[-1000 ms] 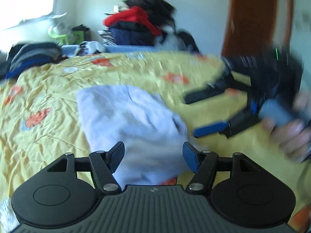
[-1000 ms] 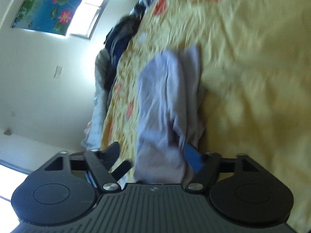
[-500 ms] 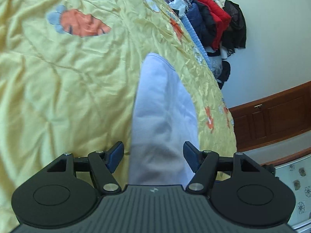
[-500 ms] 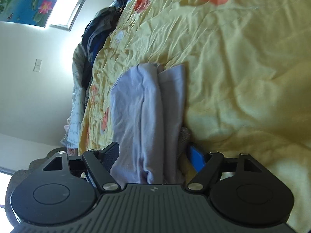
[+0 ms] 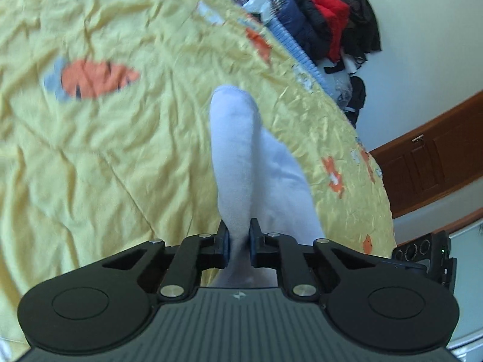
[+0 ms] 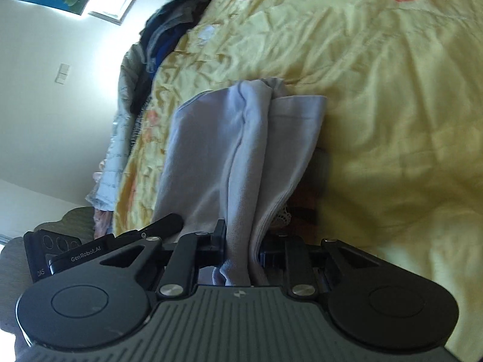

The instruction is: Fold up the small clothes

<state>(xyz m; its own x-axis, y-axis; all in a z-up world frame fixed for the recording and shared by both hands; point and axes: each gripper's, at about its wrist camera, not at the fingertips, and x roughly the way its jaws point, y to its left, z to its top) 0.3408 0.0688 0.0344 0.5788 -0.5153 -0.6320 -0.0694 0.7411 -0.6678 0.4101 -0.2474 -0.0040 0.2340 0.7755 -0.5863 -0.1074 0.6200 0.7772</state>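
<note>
Yellow bedspread (image 5: pixel 105 157) with orange flower prints covers the whole work surface; piles of dark and red clothes (image 5: pixel 326 27) sit at its far edge by the wall. The pale lilac garment (image 6: pixel 229 150) lies bunched lengthwise on the bedspread, near the middle, with both tools at its near end. Left gripper (image 5: pixel 239 241) has just been closing and now pinches a narrow ridge of the garment, jaws nearly together. Right gripper (image 6: pixel 241 247) has also just been closing, clamped on a thicker bundle of folds, so its jaws stand slightly wider. Two-point hold likely to lift and spread the near edge for folding.
</note>
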